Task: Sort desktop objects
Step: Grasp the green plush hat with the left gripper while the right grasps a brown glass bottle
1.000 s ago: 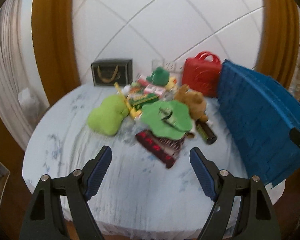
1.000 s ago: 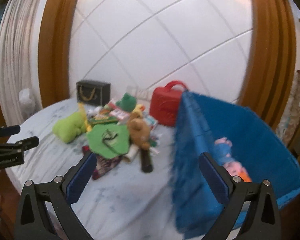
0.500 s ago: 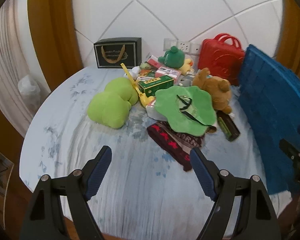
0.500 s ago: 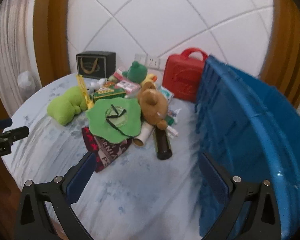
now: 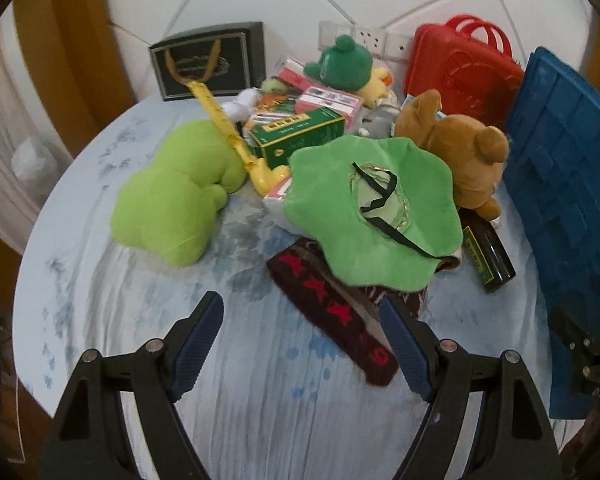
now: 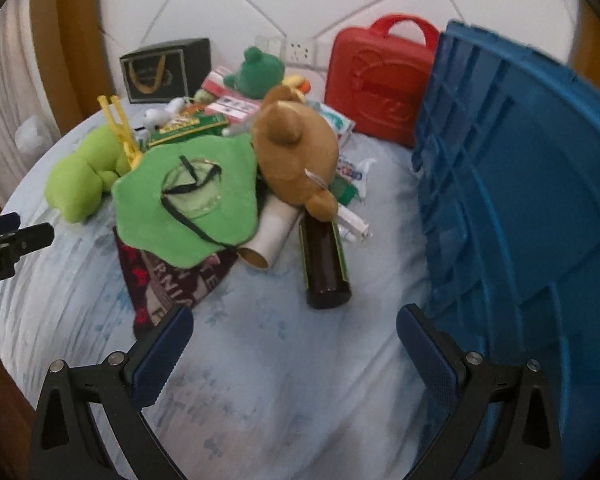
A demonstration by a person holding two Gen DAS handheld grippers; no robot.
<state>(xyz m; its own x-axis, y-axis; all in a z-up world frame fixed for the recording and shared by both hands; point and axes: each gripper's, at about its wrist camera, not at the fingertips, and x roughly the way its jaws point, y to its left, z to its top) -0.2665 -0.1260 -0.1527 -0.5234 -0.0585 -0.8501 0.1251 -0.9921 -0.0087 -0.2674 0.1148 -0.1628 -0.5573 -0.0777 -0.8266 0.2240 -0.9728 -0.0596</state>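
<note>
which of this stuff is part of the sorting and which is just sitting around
Likely part of the sorting:
- brown teddy bear
- green floppy hat
- lime green plush
- dark bottle
- green box
- dark patterned cloth
- blue crate, probably the bin

Probably just lying about:
- black gift bag
- wall sockets
- red case, unclear

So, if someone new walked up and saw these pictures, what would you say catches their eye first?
Probably the heap of toys and boxes in the middle of the round table, topped by a flat green plush hat with a brown teddy bear leaning beside it. Next comes the big blue crate along the right side, with a red carry case standing against the wall behind it. A lime-green plush lies apart on the left.
</note>
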